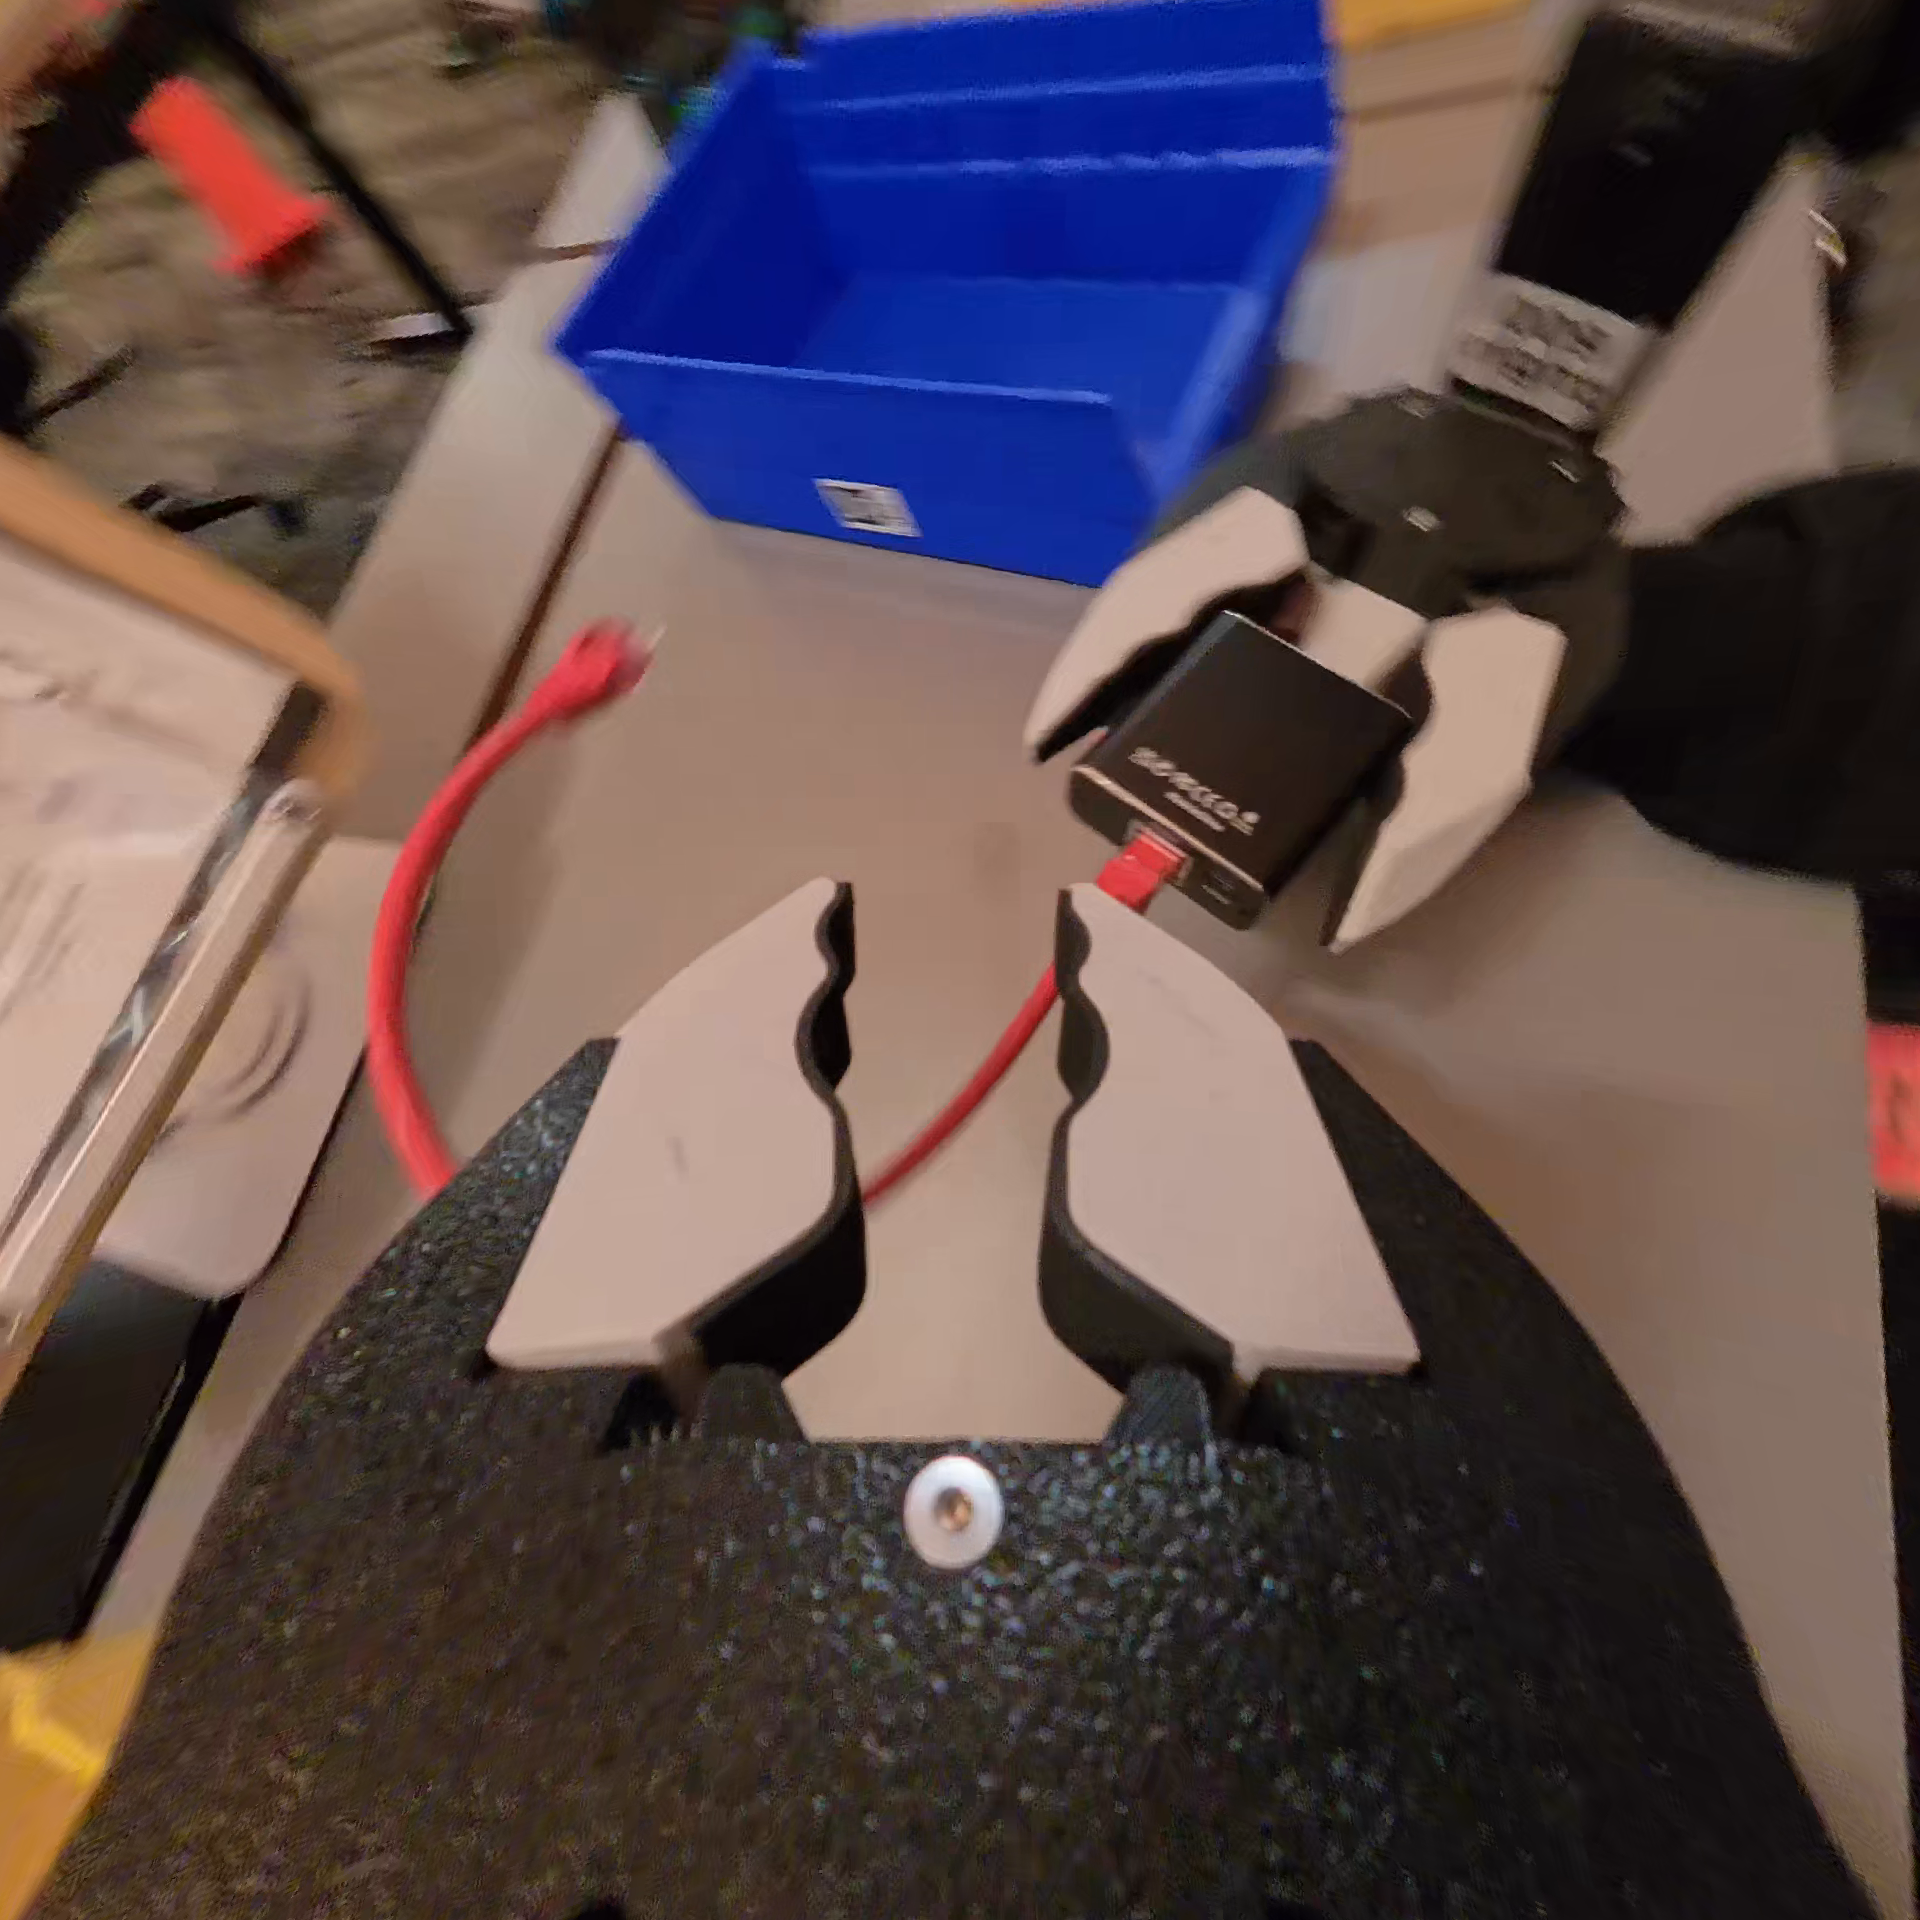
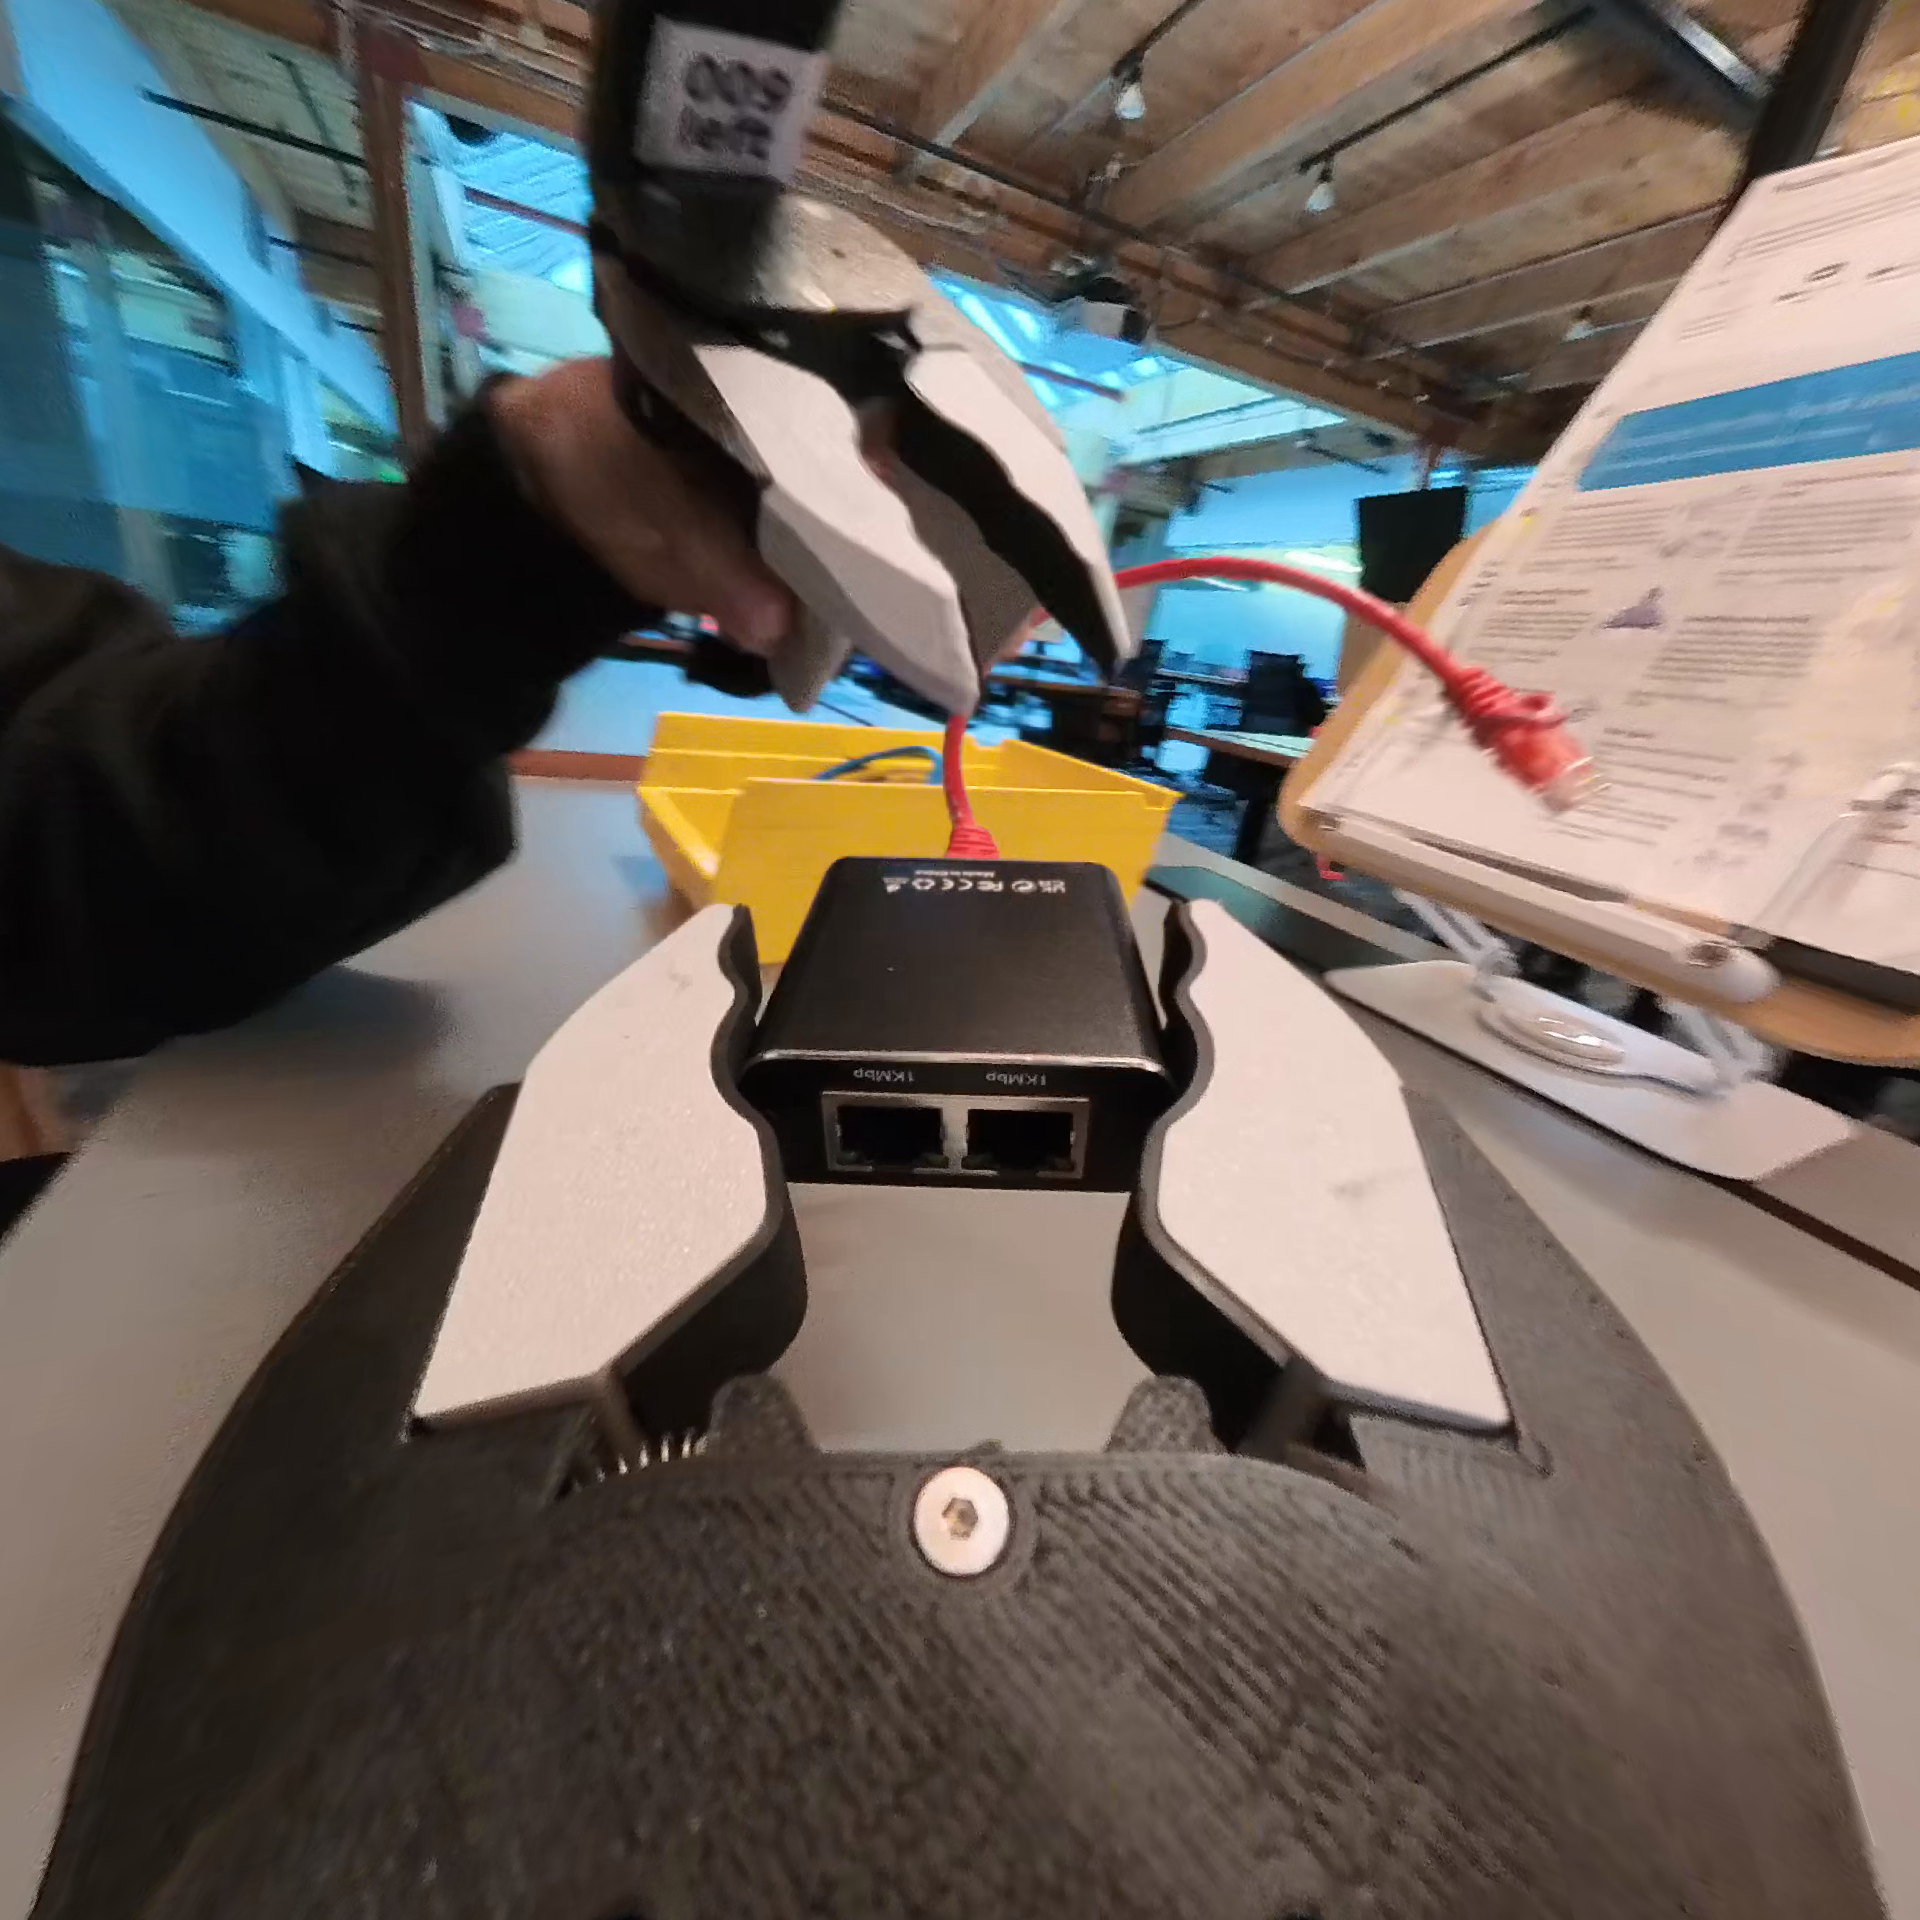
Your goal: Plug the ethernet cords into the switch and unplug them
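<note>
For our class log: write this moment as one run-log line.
right hand-held gripper: shut on small black metal switch | red ethernet cord: plugged in | left hand-held gripper: open

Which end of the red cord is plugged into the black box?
The end by the left gripper: its plug sits in the switch. The other plug lies free near the blue bin.

Right gripper (image 2: 961, 935) is clamped from both sides, jaws only partly closed because there's a black box wedged between them. Left gripper (image 1: 954, 904) hangs above and in front of it, angled down, jaws parted with a visible gap and nothing pinched. A hand (image 2: 634, 499) in a dark sleeve grips the left one's handle.
</note>
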The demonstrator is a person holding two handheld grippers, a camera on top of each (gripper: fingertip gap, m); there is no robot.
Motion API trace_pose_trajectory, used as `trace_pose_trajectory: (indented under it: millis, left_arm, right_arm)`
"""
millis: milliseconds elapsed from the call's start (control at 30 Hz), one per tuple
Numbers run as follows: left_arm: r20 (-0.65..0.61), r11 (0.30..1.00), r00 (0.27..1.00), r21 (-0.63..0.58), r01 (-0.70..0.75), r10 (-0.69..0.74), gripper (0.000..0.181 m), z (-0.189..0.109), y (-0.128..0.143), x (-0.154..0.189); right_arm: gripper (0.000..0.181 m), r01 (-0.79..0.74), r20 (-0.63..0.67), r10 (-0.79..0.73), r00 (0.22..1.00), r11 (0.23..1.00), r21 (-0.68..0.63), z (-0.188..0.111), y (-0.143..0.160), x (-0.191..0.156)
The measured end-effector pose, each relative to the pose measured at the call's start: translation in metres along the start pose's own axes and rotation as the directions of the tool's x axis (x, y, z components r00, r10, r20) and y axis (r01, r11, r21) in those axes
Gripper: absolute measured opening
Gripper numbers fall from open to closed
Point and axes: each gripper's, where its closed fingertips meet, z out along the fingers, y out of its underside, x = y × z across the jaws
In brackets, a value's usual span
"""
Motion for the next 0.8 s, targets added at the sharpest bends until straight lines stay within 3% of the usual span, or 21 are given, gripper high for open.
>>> trace_pose_trajectory:
  millis: [67, 100, 167, 200, 267, 333, 433, 567, 667, 733, 800]
  left_arm:
    - [0.129, 0.981, 0.975, 0.097, 0.168, -0.18, 0.047, -0.014, 0.002, -0.016]
    - [0.159, 0.948, 0.947, 0.207, 0.244, -0.278, 0.047, -0.022, 0.003, -0.02]
    - [0.047, 0.817, 0.89, 0.42, 0.394, -0.453, 0.046, -0.034, 0.006, -0.009]
    - [-0.074, 0.74, 0.848, 0.452, 0.498, -0.526, 0.044, -0.033, 0.01, 0.002]
    - [-0.33, 0.615, 0.712, 0.358, 0.702, -0.62, 0.045, -0.02, 0.022, 0.025]
    - [-0.54, 0.492, 0.525, 0.221, 0.842, -0.657, 0.045, -0.011, 0.026, 0.04]
    - [-0.7, 0.355, 0.321, 0.103, 0.929, -0.638, 0.04, -0.007, 0.027, 0.05]
    - [-0.756, 0.356, 0.23, -0.004, 0.935, -0.613, 0.038, 0.001, 0.028, 0.072]
    - [-0.785, 0.306, 0.16, -0.039, 0.951, -0.598, 0.026, 0.0, 0.027, 0.072]
    - [-0.781, 0.339, 0.144, -0.091, 0.936, -0.607, 0.025, 0.0, 0.031, 0.076]
    - [-0.764, 0.406, 0.174, -0.125, 0.905, -0.622, 0.025, -0.004, 0.037, 0.079]
  right_arm:
    - [0.075, 0.064, -0.105, -0.066, 0.992, 0.998, -0.023, -0.001, 0.002, 0.013]
    - [0.075, 0.074, -0.145, -0.076, 0.986, 0.997, -0.019, -0.002, 0.0, 0.018]
    - [0.075, 0.074, -0.201, -0.069, 0.977, 0.997, 0.018, -0.005, -0.006, 0.025]
    - [0.075, 0.094, -0.226, -0.087, 0.97, 0.995, 0.021, -0.005, -0.008, 0.027]
    - [0.075, 0.113, -0.203, -0.109, 0.973, 0.994, 0.011, 0.0, -0.007, 0.021]
    - [0.075, 0.142, -0.186, -0.137, 0.973, 0.99, 0.015, 0.011, -0.009, 0.012]
    - [0.075, 0.159, -0.145, -0.155, 0.977, 0.987, 0.017, 0.031, -0.007, -0.007]
    - [0.075, 0.24, -0.121, -0.243, 0.962, 0.97, -0.04, 0.05, 0.001, -0.026]
    - [0.075, 0.25, -0.143, -0.252, 0.957, 0.968, -0.03, 0.054, 0.0, -0.028]
    - [0.075, 0.26, -0.099, -0.262, 0.96, 0.965, -0.029, 0.054, 0.0, -0.033]
    - [0.076, 0.265, 0.009, -0.265, 0.964, 0.964, -0.029, 0.05, 0.002, -0.046]
